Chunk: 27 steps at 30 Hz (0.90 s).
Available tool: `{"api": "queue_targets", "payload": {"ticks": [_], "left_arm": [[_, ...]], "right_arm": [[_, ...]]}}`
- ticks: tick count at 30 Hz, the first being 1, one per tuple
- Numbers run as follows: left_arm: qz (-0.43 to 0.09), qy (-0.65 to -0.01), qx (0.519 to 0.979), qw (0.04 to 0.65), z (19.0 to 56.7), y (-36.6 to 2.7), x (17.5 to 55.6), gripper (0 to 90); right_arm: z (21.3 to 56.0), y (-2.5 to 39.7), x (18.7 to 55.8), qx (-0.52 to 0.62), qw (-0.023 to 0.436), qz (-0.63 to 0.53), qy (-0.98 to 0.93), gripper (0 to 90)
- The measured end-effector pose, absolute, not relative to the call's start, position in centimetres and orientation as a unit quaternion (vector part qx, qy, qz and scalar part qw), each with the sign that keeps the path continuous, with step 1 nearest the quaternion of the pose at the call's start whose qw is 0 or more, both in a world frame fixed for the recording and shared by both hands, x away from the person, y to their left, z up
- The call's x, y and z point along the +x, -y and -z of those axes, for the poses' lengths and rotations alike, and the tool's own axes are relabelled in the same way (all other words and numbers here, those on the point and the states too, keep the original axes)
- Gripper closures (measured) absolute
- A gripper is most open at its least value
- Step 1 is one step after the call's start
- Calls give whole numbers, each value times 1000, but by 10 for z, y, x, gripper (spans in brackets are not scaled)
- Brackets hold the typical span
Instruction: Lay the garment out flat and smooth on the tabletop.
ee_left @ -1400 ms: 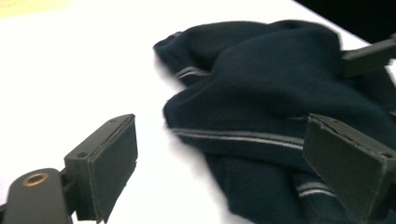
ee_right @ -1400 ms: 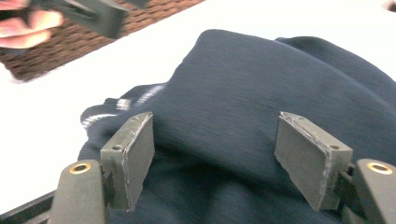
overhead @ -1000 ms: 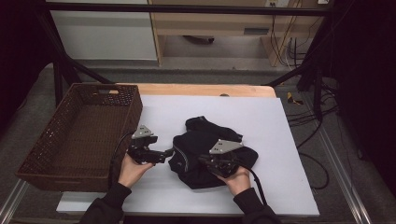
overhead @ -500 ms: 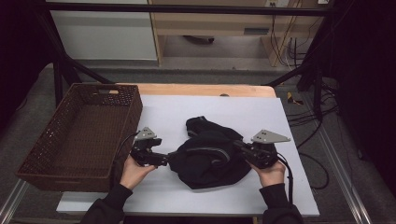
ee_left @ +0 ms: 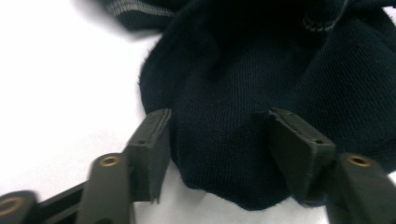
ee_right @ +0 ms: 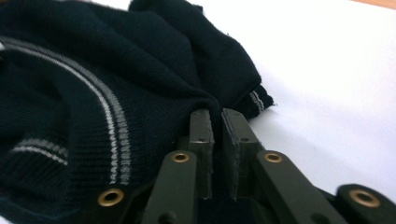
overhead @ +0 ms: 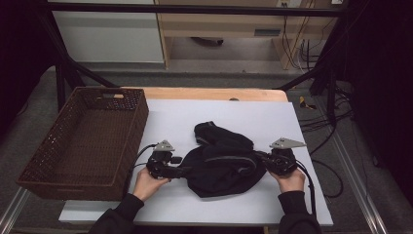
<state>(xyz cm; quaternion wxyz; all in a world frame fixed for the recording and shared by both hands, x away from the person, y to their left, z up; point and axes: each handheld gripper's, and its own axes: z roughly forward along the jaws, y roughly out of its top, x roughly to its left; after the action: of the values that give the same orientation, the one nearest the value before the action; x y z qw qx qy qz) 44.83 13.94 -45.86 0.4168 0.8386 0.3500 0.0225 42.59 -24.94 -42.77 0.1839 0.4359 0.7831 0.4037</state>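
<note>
- Broadly, the tabletop point(overhead: 302, 122) is a pale sheet with a strip of bare wood showing along its far edge; it carries everything named below.
- The brown wicker basket point(overhead: 58, 146) sits at the tabletop's left side, rectangular, with handle slots cut in its far wall.
- The dark sweater point(overhead: 219, 163) lies crumpled in a heap near the middle of the tabletop, towards the person's side and well apart from the basket. It is a navy knit, almost black in the high view, with a fine ribbed weave up close. Thin pale double stripes run along a band across it, and a short striped cuff or hem edge pokes out at the right gripper view's centre point(ee_right: 257, 100). Its folds bunch into rounded lobes, one rising towards the far side.
- The left gripper point(ee_left: 217, 154) rests at the sweater's left edge. Its fingers point(ee_left: 152, 149) stand wide apart, one on each side of a rounded bulge of fabric, which fills the gap between them without being pinched.
- The right gripper point(ee_right: 217, 154) lies at the sweater's right edge. Its fingers point(ee_right: 201, 149) are drawn nearly together, leaving just a narrow slit, and a fold of the dark knit is nipped between them at the tips.
- Each gripper is held by a hand in a dark sleeve, with a cable trailing back from it.
</note>
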Motion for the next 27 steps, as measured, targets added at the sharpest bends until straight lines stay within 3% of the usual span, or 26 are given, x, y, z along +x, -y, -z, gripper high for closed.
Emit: {"api": "queue_targets", "payload": {"ticks": [4, 9, 14, 16, 21, 23, 27], "left_arm": [[-7, -354, 839, 413, 464, -140, 451, 519], [11, -358, 838, 412, 466, -139, 452, 644], [9, -354, 845, 402, 462, -138, 451, 744], [4, -352, 846, 400, 460, -137, 450, 766], [-14, -330, 855, 399, 450, -136, 446, 797], [-17, -327, 853, 407, 445, -136, 444, 803], [-28, -316, 849, 423, 431, -138, 438, 808]], "right_arm": [[416, 247, 419, 434, 197, -440, -761, 702], [402, 228, 412, 406, 200, -486, -748, 404], [413, 191, 412, 364, 208, -457, -784, 276], [421, 180, 414, 356, 215, -432, -800, 316], [421, 186, 415, 368, 194, -415, -809, 770], [413, 197, 415, 380, 181, -430, -798, 799], [402, 219, 412, 398, 203, -440, -779, 812]]}}
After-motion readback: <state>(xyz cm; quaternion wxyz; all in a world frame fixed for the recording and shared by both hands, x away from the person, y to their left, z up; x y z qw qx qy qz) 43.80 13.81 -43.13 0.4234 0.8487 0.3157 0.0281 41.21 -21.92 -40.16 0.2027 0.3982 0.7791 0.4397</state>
